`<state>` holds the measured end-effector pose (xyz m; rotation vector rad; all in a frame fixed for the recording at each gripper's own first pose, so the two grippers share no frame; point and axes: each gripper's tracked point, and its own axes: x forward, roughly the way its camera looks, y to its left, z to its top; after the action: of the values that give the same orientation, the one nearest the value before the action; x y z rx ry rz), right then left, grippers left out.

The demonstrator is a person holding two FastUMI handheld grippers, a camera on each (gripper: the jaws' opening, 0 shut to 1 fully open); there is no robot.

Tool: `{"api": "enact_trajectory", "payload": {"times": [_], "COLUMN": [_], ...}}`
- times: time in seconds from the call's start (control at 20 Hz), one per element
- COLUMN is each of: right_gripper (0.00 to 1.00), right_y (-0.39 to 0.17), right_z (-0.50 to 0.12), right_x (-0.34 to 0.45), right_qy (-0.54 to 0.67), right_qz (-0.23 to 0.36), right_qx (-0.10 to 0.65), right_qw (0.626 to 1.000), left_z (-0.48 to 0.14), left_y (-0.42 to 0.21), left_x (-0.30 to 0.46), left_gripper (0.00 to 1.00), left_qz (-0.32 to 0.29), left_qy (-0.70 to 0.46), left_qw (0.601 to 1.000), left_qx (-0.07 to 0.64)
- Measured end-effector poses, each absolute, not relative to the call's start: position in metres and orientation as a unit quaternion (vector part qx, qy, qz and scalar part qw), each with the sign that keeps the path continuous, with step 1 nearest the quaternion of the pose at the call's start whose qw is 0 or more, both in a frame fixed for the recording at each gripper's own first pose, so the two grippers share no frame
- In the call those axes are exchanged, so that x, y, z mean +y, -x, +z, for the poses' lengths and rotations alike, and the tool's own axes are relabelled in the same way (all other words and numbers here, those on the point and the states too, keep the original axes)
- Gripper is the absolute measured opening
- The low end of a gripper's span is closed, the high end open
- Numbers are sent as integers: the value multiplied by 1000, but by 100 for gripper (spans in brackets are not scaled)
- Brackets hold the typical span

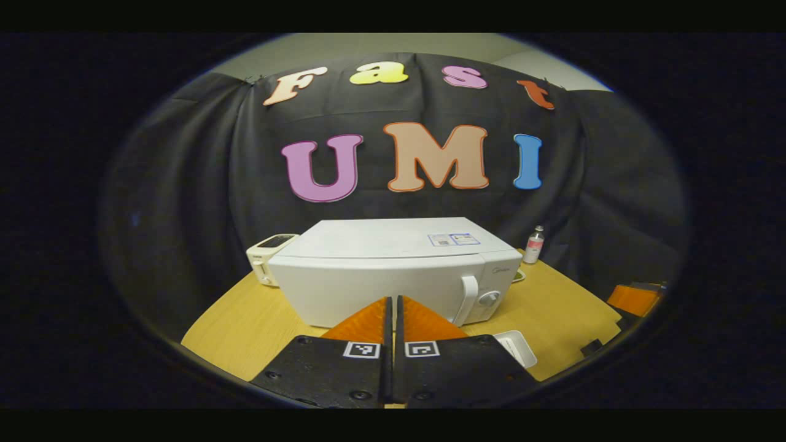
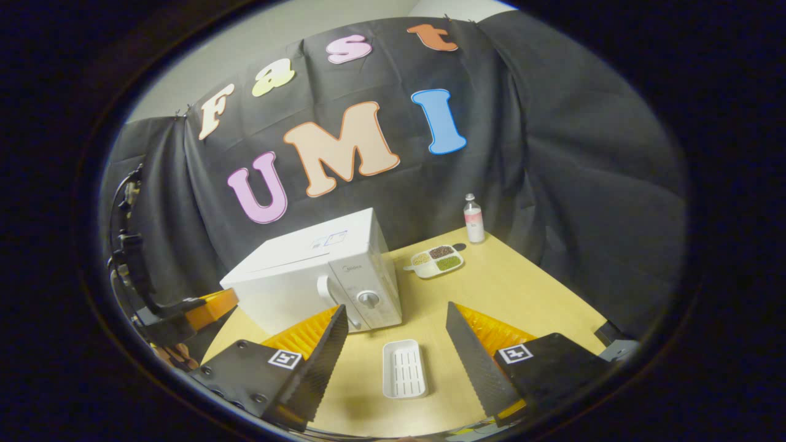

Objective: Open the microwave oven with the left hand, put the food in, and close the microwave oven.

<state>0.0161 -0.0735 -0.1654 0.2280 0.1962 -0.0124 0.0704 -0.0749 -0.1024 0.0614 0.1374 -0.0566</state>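
- Microwave oven (image 1: 393, 270) — one, white, with its door closed; it stands on the wooden table (image 1: 245, 319), toward the back near the black cloth wall. I count one handle (image 1: 468, 299) and one round knob (image 1: 489, 298) on its front, at the right-hand end in the left gripper view.
- Food: one small divided dish (image 2: 437, 260) with three portions, resting on the table beside the oven, between it and a single bottle (image 2: 473, 219) by the wall.
- One white ribbed tray (image 2: 404, 368) lies flat on the table in front of the oven, clear of everything else.
- One white toaster (image 1: 268, 258) sits just beside the oven's far end, next to the wall.
- My left gripper (image 1: 393, 307) has its two fingers pressed nearly together with just a slit between, holding nothing; it points at the oven's front, short of the door.
- My right gripper (image 2: 396, 331) is spread wide — the tray shows in the gap between its fingers, but they hold nothing.
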Motion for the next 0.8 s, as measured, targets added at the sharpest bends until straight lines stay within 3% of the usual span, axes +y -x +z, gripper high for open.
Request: {"api": "enact_trajectory", "payload": {"times": [0.05,0.1,0.15,0.25,0.3,0.35,0.4,0.5,0.55,0.6,0.65,0.75,0.8], "right_gripper": [99,99,91,91,99,99,91,91,99,91,91,91,91], "right_y": [-16,-17,-19,-22,-24,-26,-28,-31,-31,-29,-28,-22,-19], "right_z": [-161,-155,-148,-134,-124,-114,-104,-82,-73,-64,-57,-49,-45], "right_x": [-70,-68,-66,-62,-59,-55,-52,-47,-45,-43,-40,-37,-36], "right_qy": [-114,-111,-104,-87,-80,-75,-70,-61,-56,-50,-44,-35,-31], "right_qz": [-1,3,8,19,27,36,44,54,59,64,68,74,76], "right_qx": [93,85,78,63,54,45,37,18,10,2,-3,-12,-17], "right_qw": [989,990,992,994,995,996,996,997,997,997,997,997,996], "left_z": [-104,-101,-97,-89,-82,-72,-59,-47,-41,-36,-33,-25,-26], "left_y": [-62,-57,-53,-47,-43,-40,-36,-24,-22,-19,-16,-12,-10], "left_x": [-64,-51,-38,-21,-15,-11,-7,7,10,11,12,9,10], "left_gripper": [1,2,1,0,0,0,7,22,27,32,32,55,78], "left_qz": [-15,2,20,41,46,48,49,53,60,61,64,64,65], "left_qy": [-25,-19,-13,-1,4,8,10,4,-2,-9,-14,-17,-17], "left_qw": [997,997,997,996,996,997,997,998,998,998,998,998,998], "left_qx": [76,77,75,78,74,67,54,28,18,11,5,-7,-9]}}
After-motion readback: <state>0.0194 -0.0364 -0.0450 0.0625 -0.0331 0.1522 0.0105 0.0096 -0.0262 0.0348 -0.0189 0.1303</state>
